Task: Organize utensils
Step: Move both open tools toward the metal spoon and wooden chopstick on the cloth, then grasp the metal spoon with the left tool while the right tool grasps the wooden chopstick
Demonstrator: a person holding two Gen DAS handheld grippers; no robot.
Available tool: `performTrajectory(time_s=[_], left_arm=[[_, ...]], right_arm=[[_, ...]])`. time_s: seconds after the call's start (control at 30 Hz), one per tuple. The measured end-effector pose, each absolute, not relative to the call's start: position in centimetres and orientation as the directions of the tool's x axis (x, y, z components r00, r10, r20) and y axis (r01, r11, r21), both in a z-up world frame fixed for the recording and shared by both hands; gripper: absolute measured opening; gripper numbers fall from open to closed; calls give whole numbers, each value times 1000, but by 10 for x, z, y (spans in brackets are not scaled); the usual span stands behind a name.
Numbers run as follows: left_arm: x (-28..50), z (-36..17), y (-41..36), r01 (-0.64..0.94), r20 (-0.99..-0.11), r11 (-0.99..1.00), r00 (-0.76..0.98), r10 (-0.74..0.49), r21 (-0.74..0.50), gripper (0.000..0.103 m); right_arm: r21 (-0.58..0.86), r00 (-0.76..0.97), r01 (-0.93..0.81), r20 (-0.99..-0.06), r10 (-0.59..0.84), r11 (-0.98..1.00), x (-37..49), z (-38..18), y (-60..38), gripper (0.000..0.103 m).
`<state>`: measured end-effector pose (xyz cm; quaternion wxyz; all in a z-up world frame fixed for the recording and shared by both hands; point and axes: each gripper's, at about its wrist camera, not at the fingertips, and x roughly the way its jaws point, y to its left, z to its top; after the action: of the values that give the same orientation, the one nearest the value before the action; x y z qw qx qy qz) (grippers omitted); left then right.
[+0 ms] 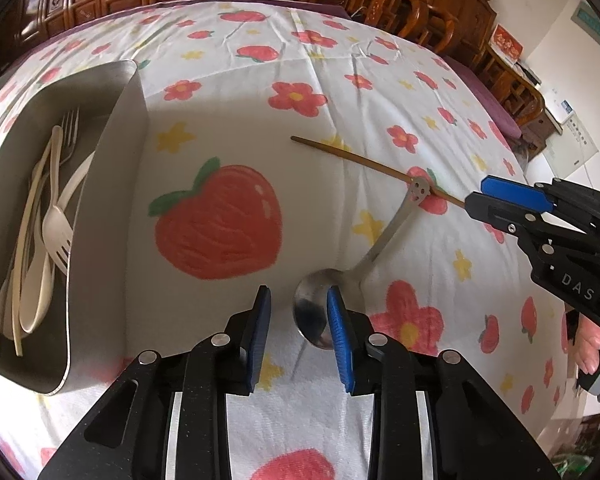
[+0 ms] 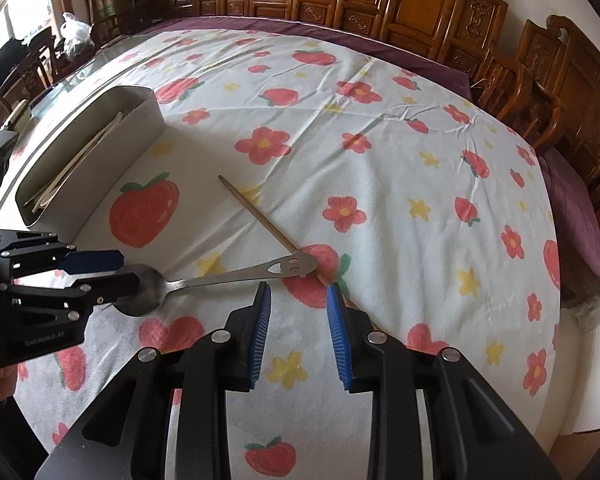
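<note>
Blue pads of the left gripper sit lowest and closest, partly spread, straddling one edge of the spoon bowl; whether they already press on it I cannot tell. From the right wrist view that same gripper comes in from the side with the bowl between its fingers.

Two loose pieces lie on the strawberry-print cloth: one steel spoon and one wooden chopstick. The spoon's handle runs away from the bowl and its pierced end rests across the chopstick, touching it. Beside them stands one metal tray, and in it I count roughly two forks, a pale spoon and some pale chopsticks; the pile overlaps too much for a sure count.

Stiff, smooth steel like that spoon will likely slip under a pad, and the rounded bowl gives a poor seat. The flat handle, about midway, looks like the safer hold. It seems light enough for one gripper.

The chopstick is thin, rigid and very light, prone to rolling. The right gripper hangs over its near end, jaws partly spread, with the stick running under one pad rather than pinched.
</note>
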<state>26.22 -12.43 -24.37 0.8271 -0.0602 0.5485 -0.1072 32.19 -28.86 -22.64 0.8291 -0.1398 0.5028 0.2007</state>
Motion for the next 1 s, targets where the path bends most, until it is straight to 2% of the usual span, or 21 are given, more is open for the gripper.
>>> performTrajectory(time_s=[0.07,0.23,0.53,1.0], left_arm=[[262,-245,-126,109,-894,968,372,-251,-226,12],[261,-239,-126,113,-874,964,405,-267,-242,6],[272,-213,-108,80,-837,971,493,-236,-226,1],[284,-192,-70,39,-815,969,533,-227,-244,1]], right_arm=[[-29,415,-470,-889,192,882,322,-226,-289,31],[-26,414,-461,-891,189,887,323,-228,-292,31],[-18,404,-453,-895,188,891,328,-237,-292,31],[5,407,-438,-891,203,899,355,-245,-281,32]])
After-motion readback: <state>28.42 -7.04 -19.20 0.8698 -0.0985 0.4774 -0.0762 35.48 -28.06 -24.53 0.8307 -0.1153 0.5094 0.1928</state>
